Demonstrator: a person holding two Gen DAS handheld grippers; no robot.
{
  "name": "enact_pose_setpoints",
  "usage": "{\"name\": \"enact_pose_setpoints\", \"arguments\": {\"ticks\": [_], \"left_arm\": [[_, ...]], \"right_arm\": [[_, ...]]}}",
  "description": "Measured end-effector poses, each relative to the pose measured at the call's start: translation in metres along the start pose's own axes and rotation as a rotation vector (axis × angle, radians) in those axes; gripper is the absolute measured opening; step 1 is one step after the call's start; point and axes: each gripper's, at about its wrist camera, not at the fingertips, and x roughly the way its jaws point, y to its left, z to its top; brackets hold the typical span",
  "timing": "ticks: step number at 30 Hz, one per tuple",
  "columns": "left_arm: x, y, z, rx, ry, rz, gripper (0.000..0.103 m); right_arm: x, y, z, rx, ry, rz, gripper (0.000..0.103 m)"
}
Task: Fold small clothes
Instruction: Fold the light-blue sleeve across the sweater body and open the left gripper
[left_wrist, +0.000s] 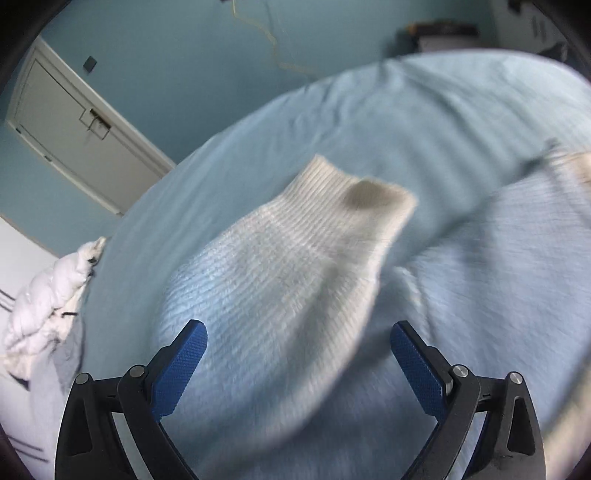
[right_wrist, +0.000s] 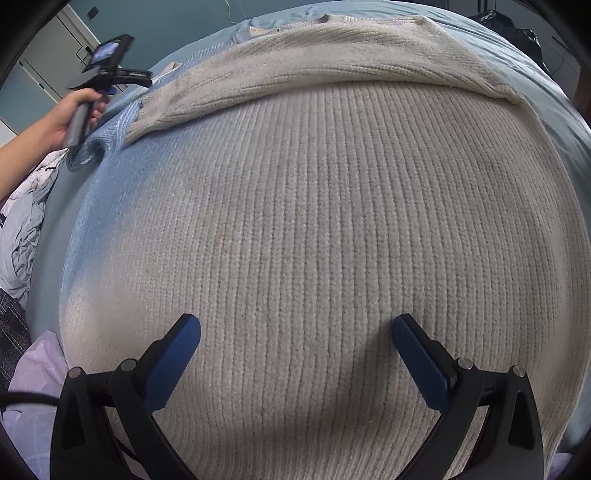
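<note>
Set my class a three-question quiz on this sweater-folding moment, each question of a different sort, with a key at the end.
1. True or false: the right gripper is shut on the cream ribbed sweater.
2. Multiple choice: in the left wrist view, what lies ahead of the left gripper? A) the sweater's sleeve with its ribbed cuff; B) a folded towel; C) a pair of socks.
3. Fill the gap: the sweater lies on a light ____ bedsheet.

Key: 1. False; its jaws stand wide apart above the knit. 2. A. 3. Blue.
</note>
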Motion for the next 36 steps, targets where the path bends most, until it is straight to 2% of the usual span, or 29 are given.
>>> {"name": "enact_pose_setpoints", "arguments": {"ticks": [1,2,3,4,5,6,8,11,16,20,22,26,29,32,34,36], "left_arm": [[0.006,0.0,0.0,-0.005,0.019,0.0,0.096],[0.012,0.002,0.001,-0.026,0.026,-0.036,0.09],[0.013,0.005,0.002,-0.049,0.025,-0.089,0.065],[0.014,0.009,0.004,-0.08,0.033,-0.176,0.037],[0.012,0.014,0.006,-0.102,0.039,-0.207,0.031],[0.008,0.02,0.009,-0.12,0.039,-0.199,0.01],[-0.004,0.041,0.015,-0.165,0.034,-0.215,0.01],[-0.04,0.09,0.023,-0.254,-0.046,-0.169,0.01],[-0.128,0.208,0.01,-0.507,-0.184,-0.065,0.009],[-0.199,0.261,-0.001,-0.572,-0.307,-0.057,0.009],[-0.231,0.267,-0.003,-0.583,-0.365,-0.071,0.009],[-0.277,0.24,0.015,-0.539,-0.439,-0.108,0.009],[-0.305,0.2,0.03,-0.474,-0.459,-0.158,0.009],[-0.332,0.134,0.051,-0.388,-0.47,-0.219,0.009],[-0.348,0.102,0.062,-0.357,-0.47,-0.256,0.009],[-0.363,0.054,0.073,-0.325,-0.471,-0.315,0.009]], "right_arm": [[-0.002,0.0,0.001,0.0,-0.012,0.01,0.102],[-0.003,-0.001,0.002,0.0,-0.024,0.024,0.102],[-0.004,-0.001,0.003,0.001,-0.034,0.032,0.102],[-0.007,-0.001,0.004,0.0,-0.055,0.048,0.102],[-0.009,0.0,0.006,-0.001,-0.068,0.062,0.102],[-0.01,0.001,0.007,0.0,-0.081,0.076,0.102],[-0.016,0.001,0.008,0.001,-0.108,0.106,0.102],[-0.021,0.003,0.008,-0.004,-0.132,0.104,0.102],[-0.029,0.004,0.006,-0.011,-0.159,0.103,0.102],[-0.04,0.011,0.006,-0.022,-0.203,0.103,0.102],[-0.044,0.013,0.008,-0.019,-0.221,0.097,0.102],[-0.052,0.005,0.009,0.035,-0.259,0.099,0.102],[-0.062,-0.013,0.011,0.126,-0.289,0.12,0.102],[-0.076,-0.047,0.008,0.314,-0.354,0.24,0.102],[-0.09,-0.081,-0.002,0.495,-0.441,0.326,0.102],[-0.1,-0.103,-0.01,0.614,-0.496,0.337,0.102]]}}
